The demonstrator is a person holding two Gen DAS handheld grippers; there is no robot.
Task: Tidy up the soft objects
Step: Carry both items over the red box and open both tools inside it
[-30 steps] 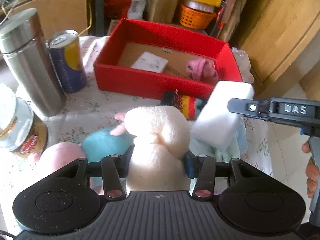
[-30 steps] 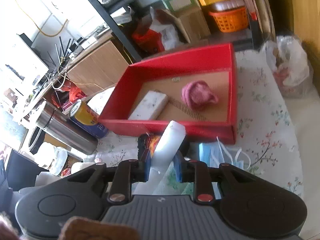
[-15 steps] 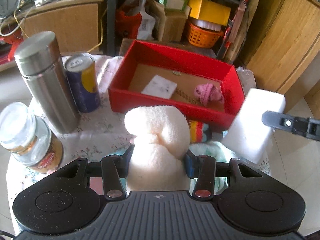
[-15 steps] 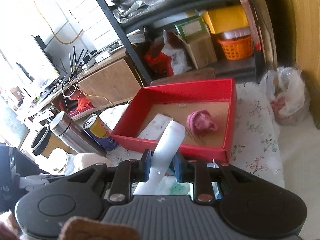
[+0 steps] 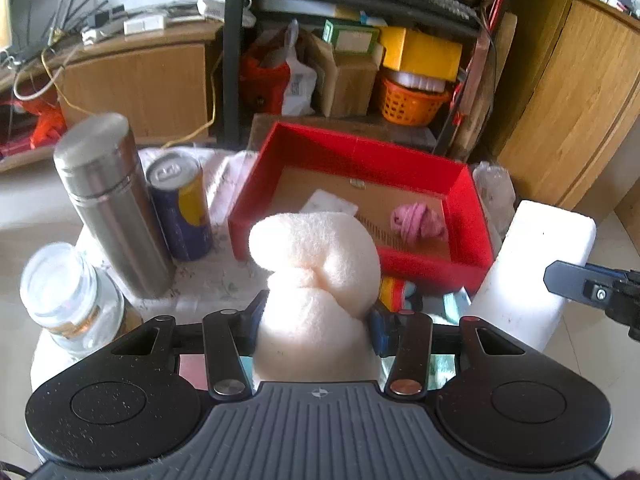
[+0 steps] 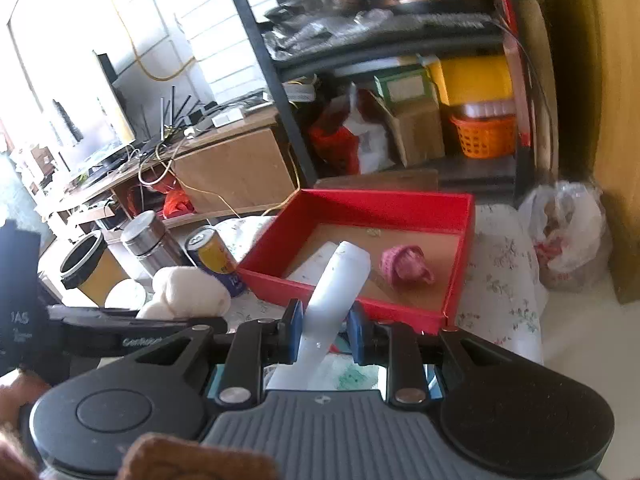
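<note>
My left gripper (image 5: pixel 316 318) is shut on a cream fluffy sponge (image 5: pixel 316 264), held up above the table in front of the red box (image 5: pixel 360 160). My right gripper (image 6: pixel 325 330) is shut on a white foam block (image 6: pixel 336 284), squeezed thin between the pads; the same white foam block (image 5: pixel 532 272) shows at the right of the left wrist view. Inside the red box (image 6: pixel 384 208) lie a pink knitted bundle (image 6: pixel 404 266) and a white flat sponge (image 5: pixel 328 202). A striped soft item (image 5: pixel 394 290) lies on the table before the box.
A steel flask (image 5: pixel 108 200), a blue-yellow can (image 5: pixel 180 204) and a glass jar (image 5: pixel 68 292) stand on the left of the floral tablecloth (image 6: pixel 500 280). A plastic bag (image 6: pixel 568 232) lies right of the table. Shelves with boxes and an orange basket (image 5: pixel 412 100) stand behind.
Both grippers have risen with their loads. The table and red box now lie lower and farther in both views. The blue and pink soft items have dropped from the left view.
</note>
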